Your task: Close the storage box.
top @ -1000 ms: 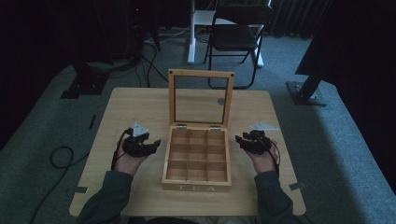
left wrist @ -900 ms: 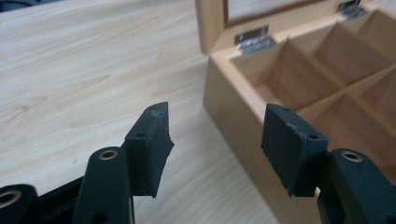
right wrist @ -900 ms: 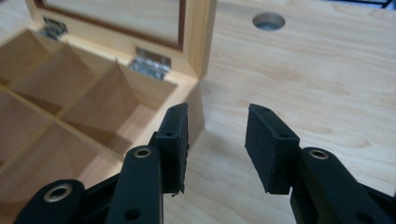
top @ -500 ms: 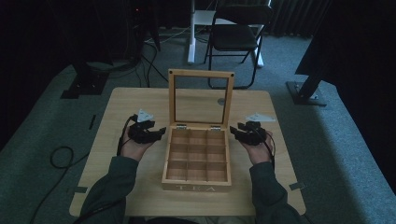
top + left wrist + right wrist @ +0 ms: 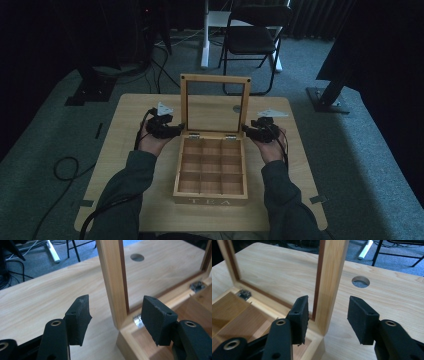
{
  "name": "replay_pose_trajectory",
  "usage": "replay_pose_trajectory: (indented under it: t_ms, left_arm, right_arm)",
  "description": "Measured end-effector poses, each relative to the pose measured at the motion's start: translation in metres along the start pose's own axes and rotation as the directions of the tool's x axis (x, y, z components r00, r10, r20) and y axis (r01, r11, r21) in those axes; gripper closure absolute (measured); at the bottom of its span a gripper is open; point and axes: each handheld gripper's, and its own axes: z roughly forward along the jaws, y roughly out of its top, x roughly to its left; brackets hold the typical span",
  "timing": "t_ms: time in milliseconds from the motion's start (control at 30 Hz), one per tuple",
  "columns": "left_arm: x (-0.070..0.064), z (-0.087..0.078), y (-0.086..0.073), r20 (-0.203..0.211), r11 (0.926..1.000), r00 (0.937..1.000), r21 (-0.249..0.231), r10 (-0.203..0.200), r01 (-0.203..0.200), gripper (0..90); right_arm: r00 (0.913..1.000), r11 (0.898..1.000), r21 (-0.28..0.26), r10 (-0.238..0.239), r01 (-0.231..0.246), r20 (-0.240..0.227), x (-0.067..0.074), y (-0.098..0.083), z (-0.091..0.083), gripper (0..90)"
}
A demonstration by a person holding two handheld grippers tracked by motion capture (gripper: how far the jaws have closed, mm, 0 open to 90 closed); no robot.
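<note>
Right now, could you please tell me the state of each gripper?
Left gripper: open, fingers either side of the lid frame's upright, holding nothing.
Right gripper: open, fingers straddling the lid's other upright, holding nothing.

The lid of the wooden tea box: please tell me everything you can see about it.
The light wooden lid is a square frame around a clear pane, with a dark inner edge and dark dots at its top corners. It stands open, about upright, joined by two small metal hinges to the back edge of the compartmented tea box on the wooden table. The left gripper and the right gripper each straddle a side post with open jaws, not clamped.
</note>
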Motion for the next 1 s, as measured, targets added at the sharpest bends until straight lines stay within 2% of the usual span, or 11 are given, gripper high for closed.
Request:
replay_pose_trajectory:
  t_ms: [100, 167, 200, 333, 533, 667, 700, 800, 1000]
  left_arm:
    - [0.002, 0.005, 0.007, -0.014, 0.9999, 0.9999, 0.009, -0.01, 0.01, 40.6]
    - [0.005, 0.008, 0.011, -0.013, 0.9995, 0.9995, 0.005, -0.03, 0.03, 40.7]
    - [0.006, 0.009, 0.014, -0.014, 0.999, 0.999, 0.005, -0.043, 0.043, 40.7]
    - [0.006, 0.014, 0.022, -0.014, 0.9989, 0.9989, 0.009, -0.046, 0.046, 40.7]
    - [0.005, 0.021, 0.034, 0.007, 0.9975, 0.9975, 0.002, -0.07, 0.07, 42.5]
    - [0.003, 0.025, 0.041, 0.042, 0.9963, 0.9955, -0.011, -0.084, 0.085, 46.2]
    - [0.001, 0.025, 0.043, 0.053, 0.995, 0.9939, -0.02, -0.096, 0.097, 47.6]
    - [-0.001, 0.026, 0.045, 0.051, 0.9897, 0.9887, -0.019, -0.141, 0.142, 45.8]
    - [0.0, 0.021, 0.043, 0.066, 0.9903, 0.9887, -0.026, -0.134, 0.136, 49.6]
  right_arm:
    - [0.9996, 1.0, -0.004, 0.025, -0.025, -0.01, -0.002, 0.006, 0.005, 50.0]
    - [0.9991, 0.999, -0.013, 0.038, -0.038, -0.021, -0.001, 0.01, 0.008, 49.4]
    - [0.9992, 0.999, -0.012, 0.035, -0.036, -0.018, -0.001, 0.012, 0.009, 49.3]
    - [0.9994, 0.999, -0.002, 0.032, -0.032, -0.015, 0.001, 0.021, 0.017, 49.3]
    - [0.9993, 1.0, 0.001, 0.027, -0.027, -0.024, 0.002, 0.031, 0.023, 51.7]
    - [0.9981, 0.999, -0.006, 0.052, -0.052, -0.033, 0.001, 0.035, 0.023, 53.1]
    - [0.998, 0.999, -0.006, 0.053, -0.053, -0.035, 0.001, 0.036, 0.023, 53.7]
    - [0.9986, 0.999, -0.008, 0.04, -0.041, -0.035, 0.0, 0.036, 0.021, 56.3]
    - [0.9986, 0.999, -0.019, 0.036, -0.037, -0.039, 0.0, 0.034, 0.018, 57.7]
